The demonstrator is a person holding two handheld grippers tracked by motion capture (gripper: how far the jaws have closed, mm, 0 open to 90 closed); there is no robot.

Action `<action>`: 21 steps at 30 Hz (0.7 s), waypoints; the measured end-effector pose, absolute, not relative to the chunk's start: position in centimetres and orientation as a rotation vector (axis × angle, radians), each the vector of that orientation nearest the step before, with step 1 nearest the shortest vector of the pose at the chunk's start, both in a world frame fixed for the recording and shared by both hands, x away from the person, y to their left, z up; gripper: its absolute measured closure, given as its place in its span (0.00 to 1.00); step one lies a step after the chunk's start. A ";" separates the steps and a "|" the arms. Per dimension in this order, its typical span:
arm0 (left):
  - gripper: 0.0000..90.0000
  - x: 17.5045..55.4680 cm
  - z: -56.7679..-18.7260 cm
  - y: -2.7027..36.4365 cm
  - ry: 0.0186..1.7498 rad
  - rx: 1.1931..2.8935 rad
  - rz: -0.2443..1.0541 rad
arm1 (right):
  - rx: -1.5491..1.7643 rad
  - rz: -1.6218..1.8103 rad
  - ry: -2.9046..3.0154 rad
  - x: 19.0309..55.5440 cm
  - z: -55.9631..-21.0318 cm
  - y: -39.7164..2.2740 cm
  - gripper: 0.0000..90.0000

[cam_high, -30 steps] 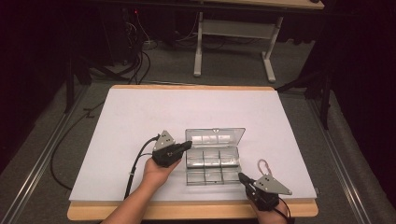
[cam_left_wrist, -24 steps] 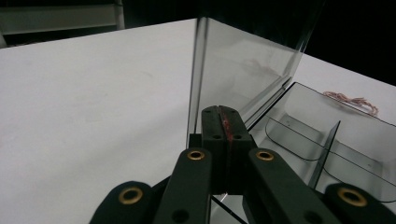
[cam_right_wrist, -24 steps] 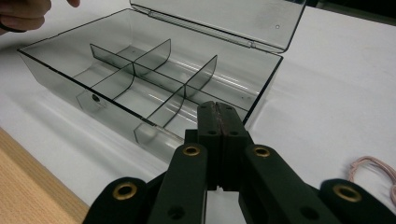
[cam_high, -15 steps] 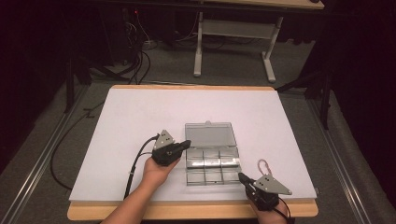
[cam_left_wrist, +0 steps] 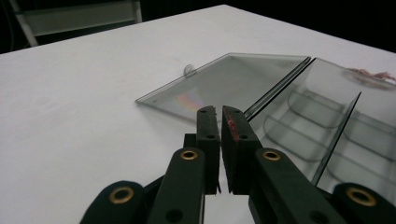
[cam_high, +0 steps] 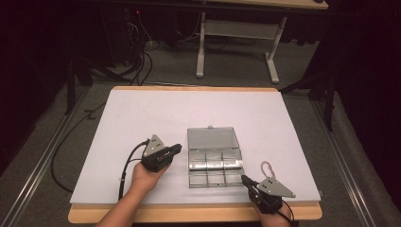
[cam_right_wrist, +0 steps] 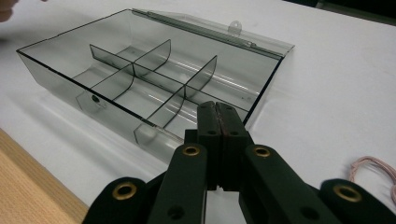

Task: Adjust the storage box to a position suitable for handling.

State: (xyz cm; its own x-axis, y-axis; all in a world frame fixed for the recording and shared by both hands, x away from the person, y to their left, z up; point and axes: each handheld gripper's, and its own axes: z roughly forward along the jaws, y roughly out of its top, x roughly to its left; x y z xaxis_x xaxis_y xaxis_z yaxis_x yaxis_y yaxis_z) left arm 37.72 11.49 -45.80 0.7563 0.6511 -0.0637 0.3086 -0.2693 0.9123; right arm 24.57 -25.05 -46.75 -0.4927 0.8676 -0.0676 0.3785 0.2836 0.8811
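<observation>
Centrally, near the table's front edge, the clear compartment box lies open, lid flat behind it, its long axis running left-right. Smoky dividers form six cells. The left gripper, beside the lid, has just been parting, nothing between; the right gripper stays closed, empty, at the box's corner.

Each hand carries a black gripper: the left gripper and the right gripper both wear a grey three-cornered plate on top and trail a black cable. Up close, the jaws are matte black bars joined by brass-ringed pivots, with reddish flecks on one left pad. Forearms are bare.
</observation>
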 end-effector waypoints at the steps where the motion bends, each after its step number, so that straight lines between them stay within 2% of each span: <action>1: 0.93 37.7 -45.8 11.5 0.738 1.869 0.394 | 1.113 1.152 2.004 24.6 -46.8 -25.0 1.00; 7: 0.91 35.9 -46.6 15.8 0.766 1.932 0.457 | 1.115 1.149 2.003 24.6 -46.7 -25.0 1.00; 13: 0.86 34.4 -48.0 17.6 0.797 1.953 0.492 | 1.116 1.149 2.002 24.5 -46.7 -25.0 0.99; 15: 0.83 34.3 -48.4 17.7 0.809 1.946 0.490 | 1.117 1.151 1.999 24.5 -46.8 -25.0 0.99; 18: 0.72 34.0 -48.5 17.4 0.804 1.954 0.536 | 1.119 1.149 1.997 24.5 -46.8 -25.0 0.99; 21: 0.68 34.0 -48.5 17.4 0.805 1.950 0.542 | 1.119 1.149 1.995 24.5 -46.8 -25.0 0.99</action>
